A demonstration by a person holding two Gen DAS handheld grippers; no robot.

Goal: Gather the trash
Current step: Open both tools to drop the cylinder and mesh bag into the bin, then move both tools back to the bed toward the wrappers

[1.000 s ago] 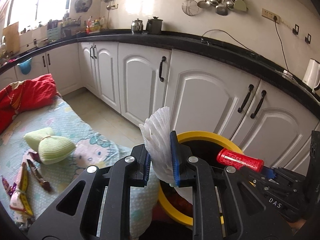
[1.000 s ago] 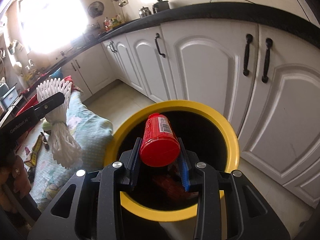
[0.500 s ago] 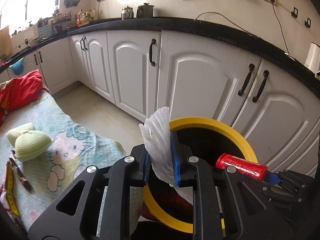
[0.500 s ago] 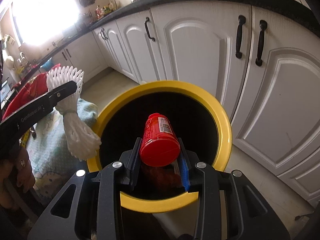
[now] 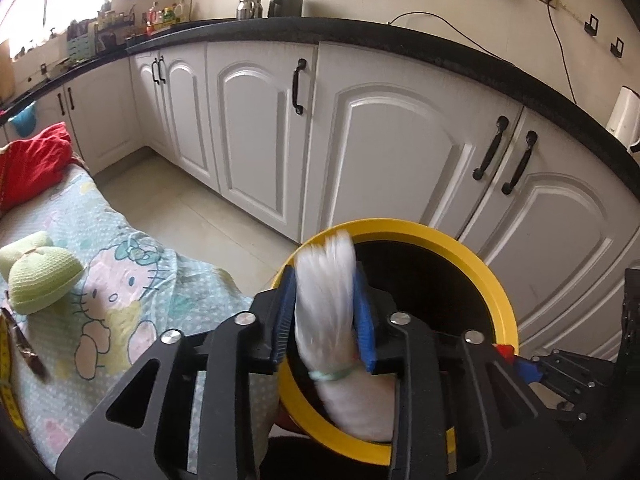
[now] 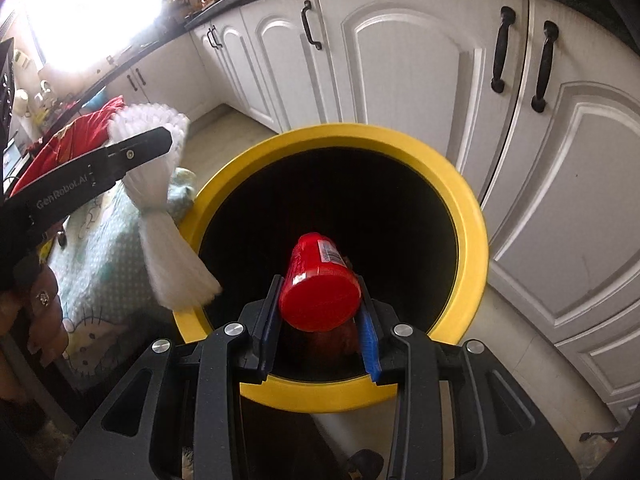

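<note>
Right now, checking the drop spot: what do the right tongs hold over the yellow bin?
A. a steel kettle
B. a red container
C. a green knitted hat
B: the right tongs grip a red container over the yellow bin's dark mouth.

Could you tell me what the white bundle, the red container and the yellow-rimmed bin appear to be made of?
White bundle: seemingly foam netting, matte and ribbed, cinched by a pale green band; motion blur leaves this open.
Red container: likely plastic, given its smooth glossy base and printed barcode label.
Yellow-rimmed bin: probably moulded plastic, with an even satin yellow rim and a dark interior.
</note>
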